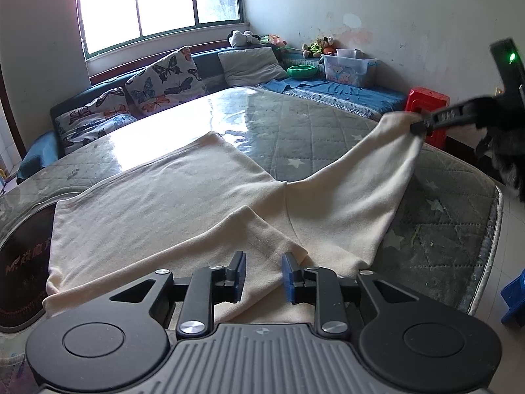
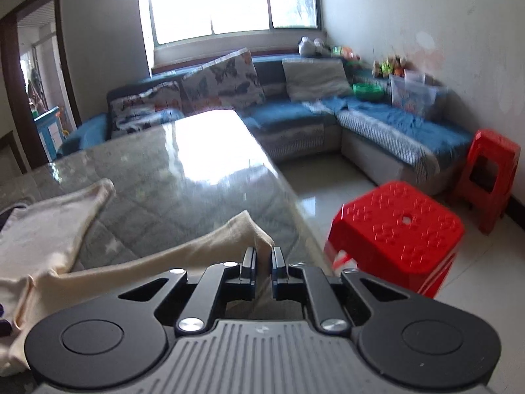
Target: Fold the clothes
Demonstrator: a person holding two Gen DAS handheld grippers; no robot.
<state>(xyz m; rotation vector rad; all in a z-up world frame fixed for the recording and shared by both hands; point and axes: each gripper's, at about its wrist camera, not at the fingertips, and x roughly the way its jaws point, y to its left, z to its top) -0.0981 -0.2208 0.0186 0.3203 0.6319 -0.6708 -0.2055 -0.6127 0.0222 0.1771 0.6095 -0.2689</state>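
A cream garment (image 1: 170,203), a soft knit with a fine ribbed grain and a stitched hem, lay spread flat on the quilted table cover (image 1: 321,138), filling the middle of the left wrist view. One sleeve (image 1: 354,193) stretched away toward 2 o'clock, pulled up off the surface into a taut, tapering strip. The other sleeve lay folded in across the body, its hemmed cuff ending toward 5 o'clock.

The right gripper (image 2: 263,261) had its jaws pinched narrow on the cuff of the lifted sleeve, cloth showing between the black pads; in the left wrist view it (image 1: 418,126) appeared at 2 o'clock gripping the sleeve tip. The left gripper (image 1: 264,275) sat low at 6 o'clock, its blue-padded fingers (image 1: 241,271) a narrow gap apart over the folded sleeve, with fabric between them; I could not tell whether they pressed it.

The cover was grey-green, diamond-stitched with pale stars, under a glossy clear sheet. A red plastic stool (image 2: 397,229) with a perforated square top stood at 3 o'clock of the right gripper, off the table's edge.
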